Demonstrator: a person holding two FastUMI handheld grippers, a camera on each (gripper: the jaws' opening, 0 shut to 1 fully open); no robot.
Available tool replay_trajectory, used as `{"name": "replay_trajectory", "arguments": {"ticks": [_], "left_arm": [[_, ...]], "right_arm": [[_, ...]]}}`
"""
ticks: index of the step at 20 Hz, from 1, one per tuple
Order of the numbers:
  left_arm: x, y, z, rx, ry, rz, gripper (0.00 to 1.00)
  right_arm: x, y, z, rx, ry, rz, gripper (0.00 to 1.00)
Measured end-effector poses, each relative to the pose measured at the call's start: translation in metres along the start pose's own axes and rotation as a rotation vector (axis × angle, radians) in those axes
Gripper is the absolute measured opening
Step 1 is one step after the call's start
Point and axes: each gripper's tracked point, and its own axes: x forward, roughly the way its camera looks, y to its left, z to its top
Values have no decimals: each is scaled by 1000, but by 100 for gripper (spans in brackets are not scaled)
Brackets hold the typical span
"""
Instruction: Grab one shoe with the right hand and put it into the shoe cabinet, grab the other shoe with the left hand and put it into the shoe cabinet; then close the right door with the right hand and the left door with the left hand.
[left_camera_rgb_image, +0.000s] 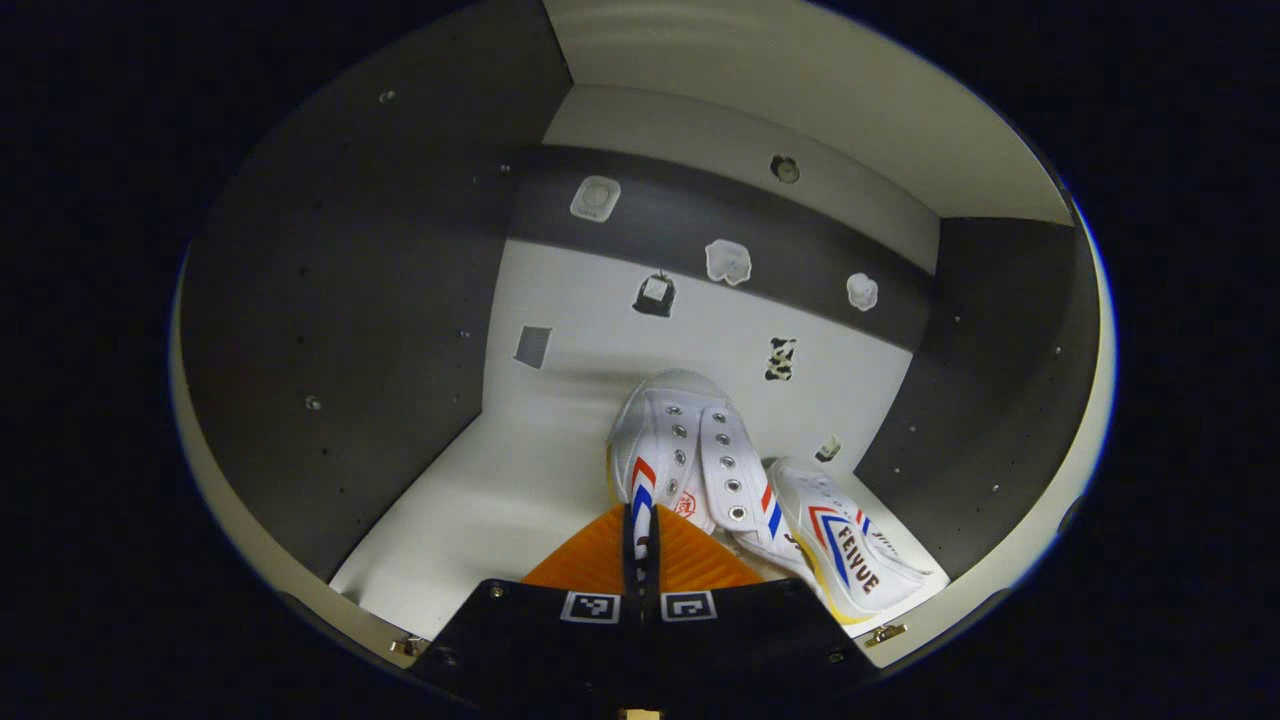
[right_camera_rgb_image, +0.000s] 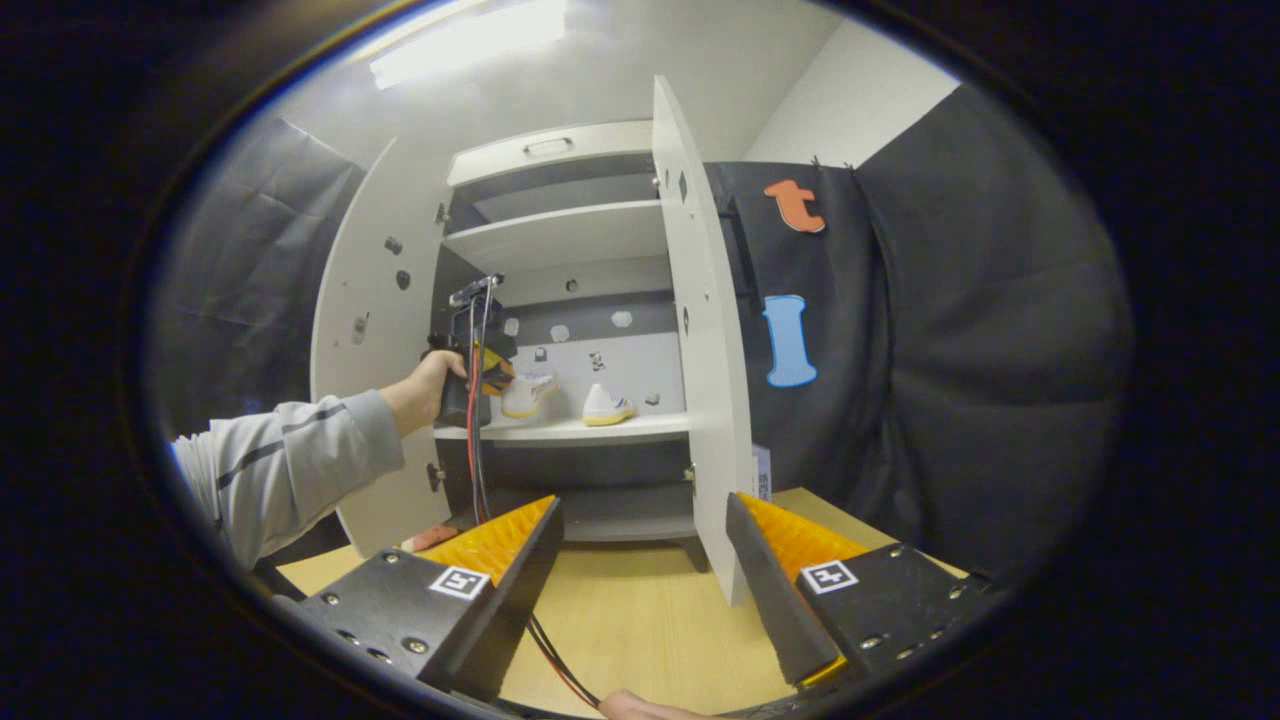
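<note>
Setting: white shoe cabinet (right_camera_rgb_image: 560, 235) with both doors swung open, standing on a pale wood bench (right_camera_rgb_image: 640, 610) against the black cloth wall.
Left tool (left_camera_rgb_image: 640, 545): my fingers are nearly together, pinched on the heel rim of the second shoe (left_camera_rgb_image: 670, 450); I hold it just above the shelf (left_camera_rgb_image: 480, 500), toe toward the back panel.
Left tool from afar: in the right gripper view my left tool (right_camera_rgb_image: 478, 365) and hand (right_camera_rgb_image: 430, 385) reach into the shelf opening with the second shoe (right_camera_rgb_image: 527, 394) at the tips.
Right tool (right_camera_rgb_image: 645, 560): fingers spread wide, holding nothing, hanging over the bench in front of the right door (right_camera_rgb_image: 700, 330).
First shoe (left_camera_rgb_image: 850, 550): already lying on the shelf toward its right front corner, close beside the one I hold; they may touch, I cannot tell.
Step in hand: I judge it is the set-down. Lower until the sole rests flat, keep clear of the neighbour, then part the fingers and draw straight back past the front edge.
Left door (right_camera_rgb_image: 365, 350): open, to be shut last.
Writing: the first shoe's side reads "FEIYUE", as best I can read it; stickers on the back panel are too small to read.
</note>
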Motion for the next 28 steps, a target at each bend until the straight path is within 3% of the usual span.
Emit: {"name": "replay_trajectory", "arguments": {"ticks": [6, 8, 11, 14, 15, 18, 21, 28], "left_arm": [[13, 6, -22, -13, 94, 0, 1], [12, 5, -25, 40, 107, -15, 2], [11, 4, -22, 45, 94, 10, 7], [7, -1, -11, 58, 52, -35, 24], [-5, 0, -4, 70, 25, -35, 18], [-28, 9, 9, 98, -27, 36, 100], [-64, 3, 24, 135, -106, 51, 97], [-164, -32, 30, 268, -210, 2, 97]], "right_arm": [[12, 3, -10, -6, 23, -10, 97], [11, 10, -11, -6, 28, 9, 97], [9, 15, -10, -15, 21, 17, 97], [7, 18, -6, -21, 9, 19, 97], [5, 16, -6, -20, 6, 17, 97], [3, 14, -1, -5, -5, 14, 97], [-1, 13, 3, -9, -19, 17, 97], [-9, 5, 11, 1, -38, 7, 98]]}}
